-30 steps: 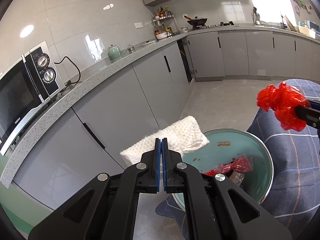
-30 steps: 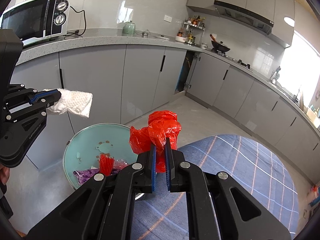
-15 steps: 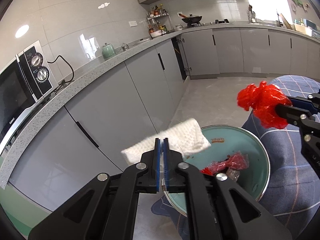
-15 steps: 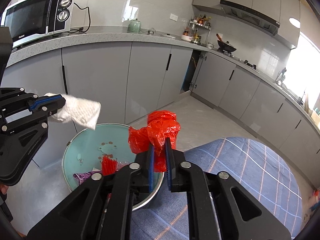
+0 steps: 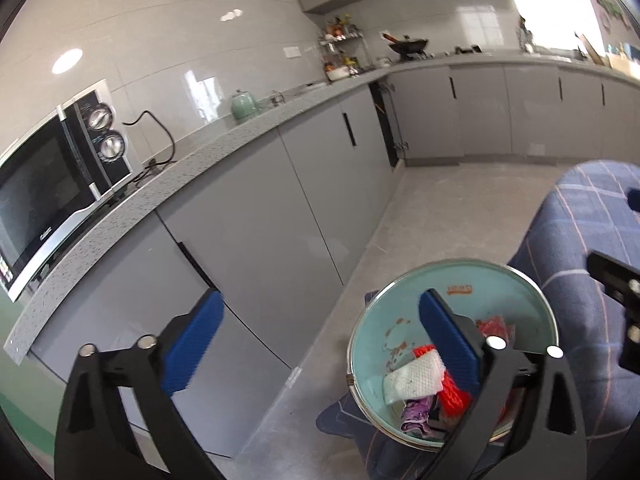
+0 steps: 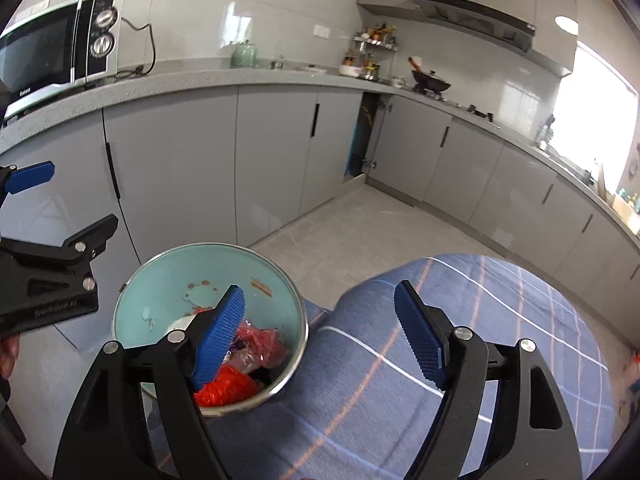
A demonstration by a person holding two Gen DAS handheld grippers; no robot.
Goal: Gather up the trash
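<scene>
CHANGE: both loads released | left tool point(image 5: 320, 332) wide, empty | right tool point(image 6: 320, 328) wide, empty | paper towel point(image 5: 414, 376), red bag point(image 6: 224, 390) now below, in bin point(image 6: 132, 300) | MEANING: drop complete

You face glossy white tiled walls point(image 5: 168, 32), flat grey cabinet doors point(image 6: 272, 148) under a speckled grey countertop point(image 5: 224, 148), pale concrete floor point(image 5: 432, 208), and a bright window point(image 6: 592, 104).

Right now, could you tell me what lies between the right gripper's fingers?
Only blue checked tablecloth; the right gripper holds nothing, its left finger overlapping the trash bin, in the right wrist view.
</scene>
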